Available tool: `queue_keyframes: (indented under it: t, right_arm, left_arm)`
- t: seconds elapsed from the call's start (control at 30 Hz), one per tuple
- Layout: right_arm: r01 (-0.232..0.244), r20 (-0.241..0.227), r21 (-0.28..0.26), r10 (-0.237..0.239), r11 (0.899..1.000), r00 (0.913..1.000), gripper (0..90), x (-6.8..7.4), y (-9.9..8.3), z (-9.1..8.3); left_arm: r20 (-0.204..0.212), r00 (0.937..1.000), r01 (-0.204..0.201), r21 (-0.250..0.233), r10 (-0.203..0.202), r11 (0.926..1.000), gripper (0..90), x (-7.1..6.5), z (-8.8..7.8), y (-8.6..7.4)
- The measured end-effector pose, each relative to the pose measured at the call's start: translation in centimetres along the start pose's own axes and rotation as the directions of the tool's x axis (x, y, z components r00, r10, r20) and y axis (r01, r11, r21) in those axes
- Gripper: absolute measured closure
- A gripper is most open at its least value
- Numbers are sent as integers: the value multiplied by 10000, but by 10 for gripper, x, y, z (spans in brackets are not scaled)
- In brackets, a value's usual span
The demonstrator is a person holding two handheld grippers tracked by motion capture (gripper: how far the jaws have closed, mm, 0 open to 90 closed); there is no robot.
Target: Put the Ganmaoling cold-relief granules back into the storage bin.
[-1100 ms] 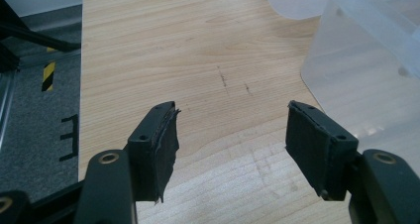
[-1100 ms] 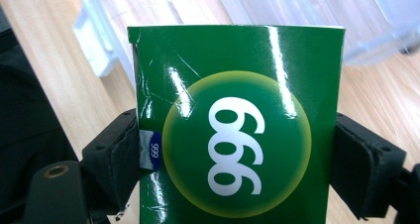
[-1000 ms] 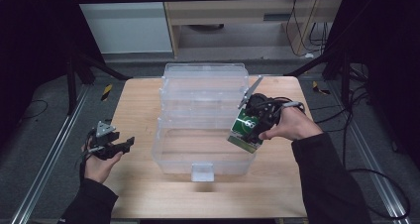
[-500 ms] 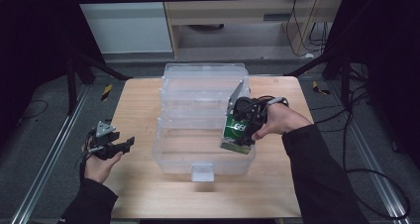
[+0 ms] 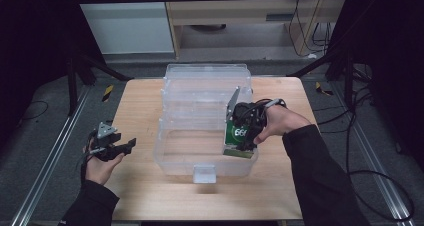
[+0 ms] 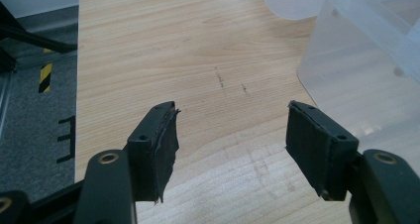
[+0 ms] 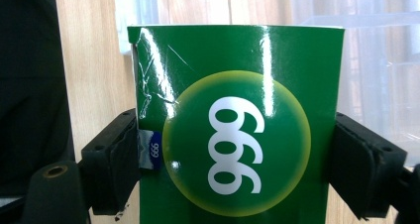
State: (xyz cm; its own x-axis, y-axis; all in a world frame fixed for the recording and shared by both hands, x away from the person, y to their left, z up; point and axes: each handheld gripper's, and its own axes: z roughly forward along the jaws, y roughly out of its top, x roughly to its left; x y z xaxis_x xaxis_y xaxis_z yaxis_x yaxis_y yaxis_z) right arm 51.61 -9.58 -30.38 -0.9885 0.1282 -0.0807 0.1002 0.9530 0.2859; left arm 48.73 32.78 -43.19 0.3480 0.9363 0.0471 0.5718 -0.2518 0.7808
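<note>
Two tongs are in my hands. My right tongs (image 5: 239, 145) clamp a green box (image 5: 239, 136) printed with white digits, both pads pressed against its sides; it hangs at the right end of the clear plastic bin (image 5: 172, 158), in the centre of the frame, partly down inside its near compartment. My left tongs (image 5: 125, 147) sit at lower left over the wooden worktop (image 5: 135, 106), jaws spread wide with nothing between them, well apart from the bin.

The green box (image 7: 237, 125) bears white digits "999" in a yellow-green circle.
</note>
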Motion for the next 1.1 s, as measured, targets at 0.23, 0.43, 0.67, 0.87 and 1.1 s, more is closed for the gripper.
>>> queue_keyframes:
  t: [0.23, 0.43, 0.67, 0.87, 1.1]
  right_arm:
    - [212, 63, 240, -214, 9995, 9998, 177, -2, 0, 8]
    - [296, 70, 445, -299, 9986, 9995, 177, -4, -1, 13]
    - [239, 37, 686, -242, 9974, 9997, 176, -6, -3, 19]
    - [211, -46, 815, -207, 9965, 9998, 176, -8, -4, 27]
    - [310, -232, 834, -292, 9960, 9993, 175, -8, -6, 32]
  left_arm:
    - [2, 10000, -3, 3, 3, 10000, 359, 0, 0, 0]
    - [35, 10000, 8, -8, -8, 10000, 359, 0, 0, 0]
    - [75, 10000, 43, 0, -43, 10000, 362, 0, 1, 0]
    - [87, 10000, 17, 3, -17, 10000, 362, 0, 1, 0]
    - [101, 9999, 22, -36, -21, 10000, 362, -1, 0, 0]
